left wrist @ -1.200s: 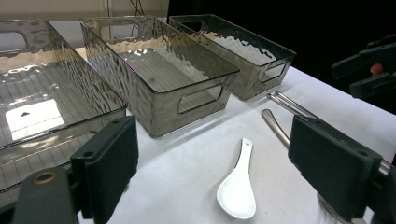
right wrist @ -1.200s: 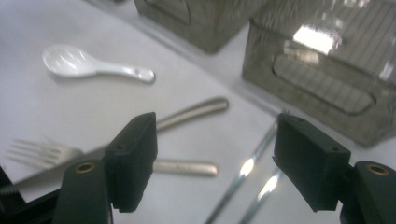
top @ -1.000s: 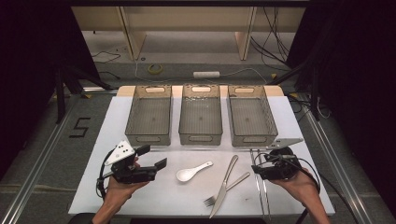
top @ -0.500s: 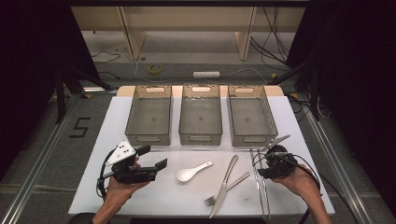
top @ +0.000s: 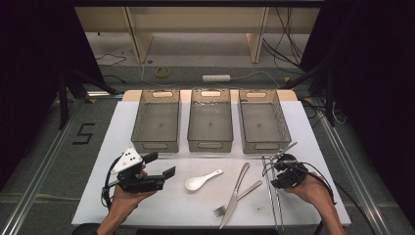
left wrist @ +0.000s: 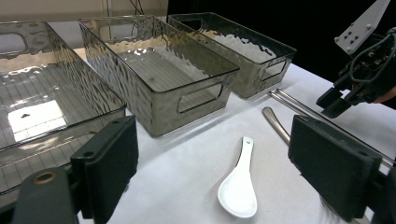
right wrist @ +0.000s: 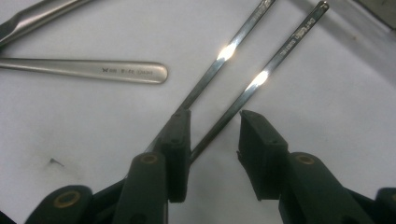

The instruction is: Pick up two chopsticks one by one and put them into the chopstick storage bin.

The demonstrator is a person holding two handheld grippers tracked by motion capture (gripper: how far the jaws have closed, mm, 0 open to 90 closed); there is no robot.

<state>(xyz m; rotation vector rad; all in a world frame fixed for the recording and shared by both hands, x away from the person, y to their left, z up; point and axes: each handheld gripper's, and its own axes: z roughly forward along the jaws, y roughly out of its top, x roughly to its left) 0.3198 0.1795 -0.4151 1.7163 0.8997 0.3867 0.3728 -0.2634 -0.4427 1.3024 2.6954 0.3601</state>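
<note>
Near the counter's front edge our left gripper [top: 164, 166] rests level, fingers [left wrist: 109, 163] wide apart; our right gripper [right wrist: 215, 140] points down, fingers just closing inward.

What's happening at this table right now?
A person works with a hand-held gripper in each hand. The right hand-held gripper is low over the metal chopsticks, jaws just closing around them but not yet pressing. The left hand-held gripper hangs open near the white spoon. A knife and fork lie on the table; three bins are empty.
</note>
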